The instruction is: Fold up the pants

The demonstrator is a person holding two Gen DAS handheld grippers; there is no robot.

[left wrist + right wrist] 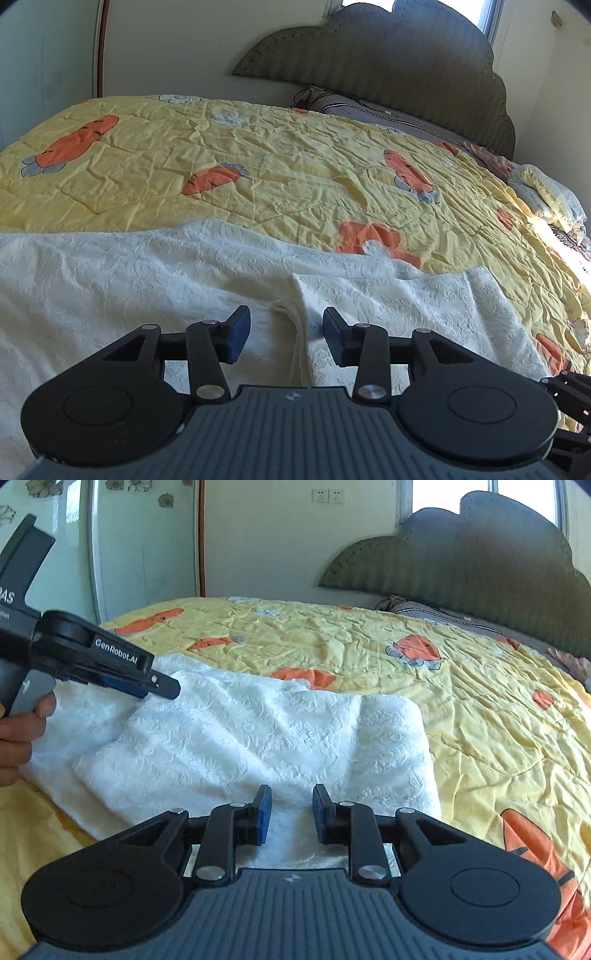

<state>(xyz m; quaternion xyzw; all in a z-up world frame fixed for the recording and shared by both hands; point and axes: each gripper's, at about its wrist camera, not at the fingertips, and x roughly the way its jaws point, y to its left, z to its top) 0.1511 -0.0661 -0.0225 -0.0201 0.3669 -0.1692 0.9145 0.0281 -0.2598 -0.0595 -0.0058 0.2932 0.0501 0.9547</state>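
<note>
Looking along the left gripper, one pair of white textured pants lies across the near part of one yellow carrot-print quilt, below one dark headboard. Its jaws stand apart, gripping nothing; a folded edge of the pants runs below the gap.

From the right wrist, the pants lie folded over on the quilt. The right gripper is narrowly parted above the cloth, pinching nothing. A hand holds the left gripper over the pants' far corner.

Sunlit bedroom, scalloped headboard
</note>
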